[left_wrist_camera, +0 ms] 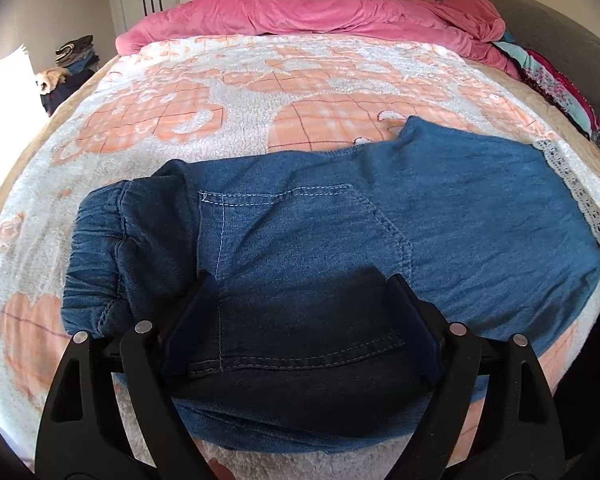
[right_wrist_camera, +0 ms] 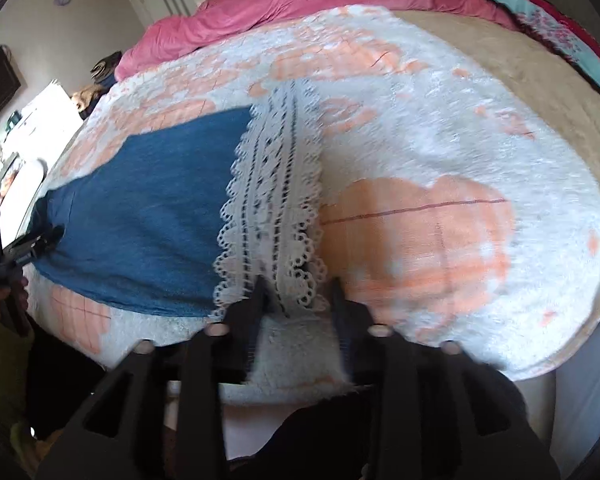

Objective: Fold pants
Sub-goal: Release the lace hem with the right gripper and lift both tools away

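Blue denim pants (left_wrist_camera: 320, 240) lie flat across the bed, elastic waistband (left_wrist_camera: 96, 252) at left, white lace hem (left_wrist_camera: 572, 188) at right. My left gripper (left_wrist_camera: 300, 280) is open, its jaws spread wide just above the back pocket (left_wrist_camera: 308, 220). In the right wrist view the pant leg (right_wrist_camera: 148, 216) ends in the lace hem (right_wrist_camera: 272, 200). My right gripper (right_wrist_camera: 298, 280) is open at the near end of the lace, its fingers either side of the trim. The left gripper (right_wrist_camera: 40, 240) shows at the far left edge of that view.
The bed carries a white and peach fleece blanket (left_wrist_camera: 220, 120). A pink duvet (left_wrist_camera: 320, 12) is bunched along the far side. Patterned fabric (left_wrist_camera: 556, 88) lies at the far right. A clothes pile (left_wrist_camera: 72, 60) sits beside the bed at left.
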Action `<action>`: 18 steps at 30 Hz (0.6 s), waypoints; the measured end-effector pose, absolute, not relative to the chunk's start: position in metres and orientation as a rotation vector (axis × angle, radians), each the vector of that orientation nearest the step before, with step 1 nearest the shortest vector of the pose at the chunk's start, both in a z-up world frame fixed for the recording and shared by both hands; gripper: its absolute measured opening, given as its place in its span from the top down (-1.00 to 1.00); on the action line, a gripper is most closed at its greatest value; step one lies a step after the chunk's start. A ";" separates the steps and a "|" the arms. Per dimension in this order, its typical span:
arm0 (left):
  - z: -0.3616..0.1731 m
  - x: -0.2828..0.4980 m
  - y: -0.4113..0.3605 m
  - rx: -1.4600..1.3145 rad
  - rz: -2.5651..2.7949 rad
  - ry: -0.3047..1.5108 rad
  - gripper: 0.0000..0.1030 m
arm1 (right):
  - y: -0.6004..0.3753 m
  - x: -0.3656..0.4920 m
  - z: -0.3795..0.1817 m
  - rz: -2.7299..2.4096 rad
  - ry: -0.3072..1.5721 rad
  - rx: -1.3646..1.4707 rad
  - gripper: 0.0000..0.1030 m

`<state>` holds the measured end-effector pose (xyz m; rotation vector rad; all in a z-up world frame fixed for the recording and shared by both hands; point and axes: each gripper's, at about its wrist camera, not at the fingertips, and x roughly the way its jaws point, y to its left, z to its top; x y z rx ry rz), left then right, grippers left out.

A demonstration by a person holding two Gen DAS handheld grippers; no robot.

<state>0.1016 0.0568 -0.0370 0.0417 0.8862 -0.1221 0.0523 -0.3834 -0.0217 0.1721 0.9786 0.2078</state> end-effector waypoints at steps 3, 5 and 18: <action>-0.025 0.092 0.057 0.004 -0.142 0.862 -0.60 | -0.387 0.038 0.004 0.187 0.880 0.132 0.15; -0.015 0.084 0.052 -0.009 -0.167 0.836 -0.60 | -0.382 0.034 0.017 0.205 0.833 0.120 0.08; -0.048 0.059 -0.002 0.202 -0.222 0.890 -0.72 | -0.276 0.073 -0.027 0.312 0.935 -0.077 -0.12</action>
